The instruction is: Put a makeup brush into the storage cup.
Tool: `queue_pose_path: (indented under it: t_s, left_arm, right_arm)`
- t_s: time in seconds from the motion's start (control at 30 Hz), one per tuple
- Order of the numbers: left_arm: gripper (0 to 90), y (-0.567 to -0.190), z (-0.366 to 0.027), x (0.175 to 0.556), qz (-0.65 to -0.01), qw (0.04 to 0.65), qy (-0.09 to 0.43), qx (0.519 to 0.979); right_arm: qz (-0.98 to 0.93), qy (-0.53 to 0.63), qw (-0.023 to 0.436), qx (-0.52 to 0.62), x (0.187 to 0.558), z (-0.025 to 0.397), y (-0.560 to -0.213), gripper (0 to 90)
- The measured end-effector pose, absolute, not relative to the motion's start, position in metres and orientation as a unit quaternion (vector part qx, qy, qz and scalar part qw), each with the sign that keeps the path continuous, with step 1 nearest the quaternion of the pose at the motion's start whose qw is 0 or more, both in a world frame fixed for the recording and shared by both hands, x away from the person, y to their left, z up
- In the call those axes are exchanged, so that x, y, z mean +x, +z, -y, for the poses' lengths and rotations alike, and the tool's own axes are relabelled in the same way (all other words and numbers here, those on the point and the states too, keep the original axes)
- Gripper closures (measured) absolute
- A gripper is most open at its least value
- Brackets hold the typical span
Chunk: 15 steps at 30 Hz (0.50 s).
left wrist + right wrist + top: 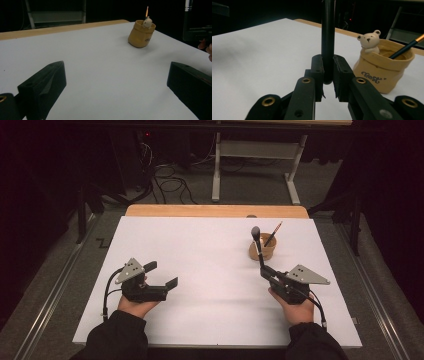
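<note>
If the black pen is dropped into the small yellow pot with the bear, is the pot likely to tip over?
Possibly. The pot looks small and light, and the pen in the right gripper stands much taller than it. A pencil already leans on its rim, adding side load. Its base seems wide, which should help; lowering the pen gently seems wiser.

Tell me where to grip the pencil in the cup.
Grip the pencil on its bare upper shaft, above the cup rim, coming from above along its lean. The lower end sits inside the cup, and the bear stands on the rim, clear of it.
</note>
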<state>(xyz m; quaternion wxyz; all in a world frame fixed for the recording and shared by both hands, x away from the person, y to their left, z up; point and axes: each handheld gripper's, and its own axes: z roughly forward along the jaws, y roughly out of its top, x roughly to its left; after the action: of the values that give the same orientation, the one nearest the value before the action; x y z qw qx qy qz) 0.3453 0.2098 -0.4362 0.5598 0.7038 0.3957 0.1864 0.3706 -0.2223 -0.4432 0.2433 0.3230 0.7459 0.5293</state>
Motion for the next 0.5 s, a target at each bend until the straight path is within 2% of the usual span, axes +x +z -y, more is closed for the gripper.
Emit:
queue_pose_path:
  t_s: [0.5]
  left_arm:
    - [0.9,-0.415,-0.176,0.360,-0.365,0.576,0.191,0.706]
  right_arm:
    - [-0.751,0.534,0.249,0.298,0.374,0.195,-0.434,81.4]
